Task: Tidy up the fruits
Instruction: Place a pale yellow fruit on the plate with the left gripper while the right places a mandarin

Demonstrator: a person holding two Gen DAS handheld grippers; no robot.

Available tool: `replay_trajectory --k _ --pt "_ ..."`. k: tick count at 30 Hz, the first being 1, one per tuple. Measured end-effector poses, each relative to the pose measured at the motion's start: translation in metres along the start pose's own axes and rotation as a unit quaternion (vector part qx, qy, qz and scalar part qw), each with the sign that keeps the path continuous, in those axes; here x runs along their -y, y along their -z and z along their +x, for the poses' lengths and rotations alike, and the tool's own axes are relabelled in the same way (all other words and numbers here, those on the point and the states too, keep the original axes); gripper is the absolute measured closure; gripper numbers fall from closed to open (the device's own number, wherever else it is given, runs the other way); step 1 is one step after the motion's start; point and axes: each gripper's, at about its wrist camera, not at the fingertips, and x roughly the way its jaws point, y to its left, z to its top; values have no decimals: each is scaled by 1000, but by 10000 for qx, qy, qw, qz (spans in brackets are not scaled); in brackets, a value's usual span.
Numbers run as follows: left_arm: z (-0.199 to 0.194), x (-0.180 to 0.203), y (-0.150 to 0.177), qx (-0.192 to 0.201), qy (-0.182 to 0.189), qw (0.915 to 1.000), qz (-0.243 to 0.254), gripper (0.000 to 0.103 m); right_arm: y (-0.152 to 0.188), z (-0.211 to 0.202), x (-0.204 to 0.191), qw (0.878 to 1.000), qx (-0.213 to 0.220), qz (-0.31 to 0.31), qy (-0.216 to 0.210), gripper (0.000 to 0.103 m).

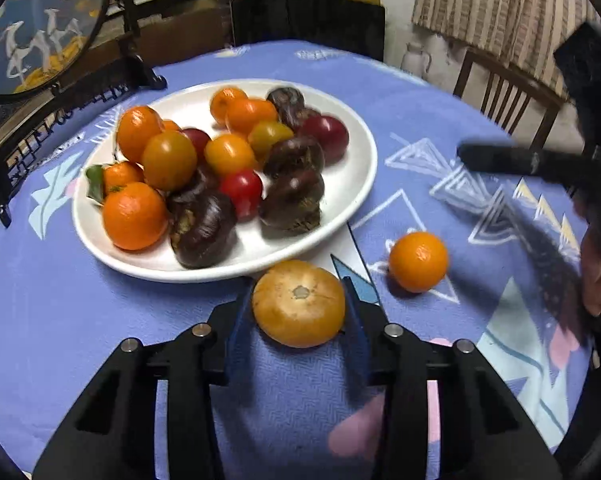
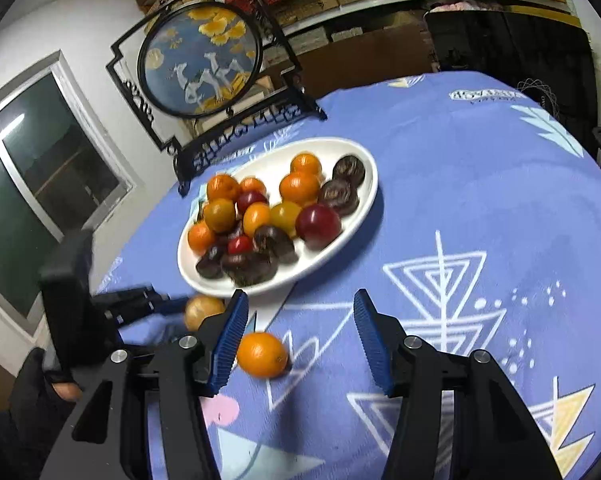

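left claw (image 1: pixel 299 308) gripping, right claw (image 2: pixel 300 336) agape

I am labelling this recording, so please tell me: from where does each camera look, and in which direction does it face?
Left wrist: sits on the left gripper, facing the white plate; its fingers flank a pale orange fruit; the right gripper shows at right.
Right wrist: sits on the right gripper, open, above the small orange, facing the plate; a gloved hand shows.
Shared: plate, both fruits, blue tablecloth, round screen.
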Motion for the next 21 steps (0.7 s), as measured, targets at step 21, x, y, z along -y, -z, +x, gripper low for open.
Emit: replay_trajectory --k 21 --pt "-55 -32 7 1089 354 9899 -838 62 4 27 -40 9963 -578 -620 -150 66"
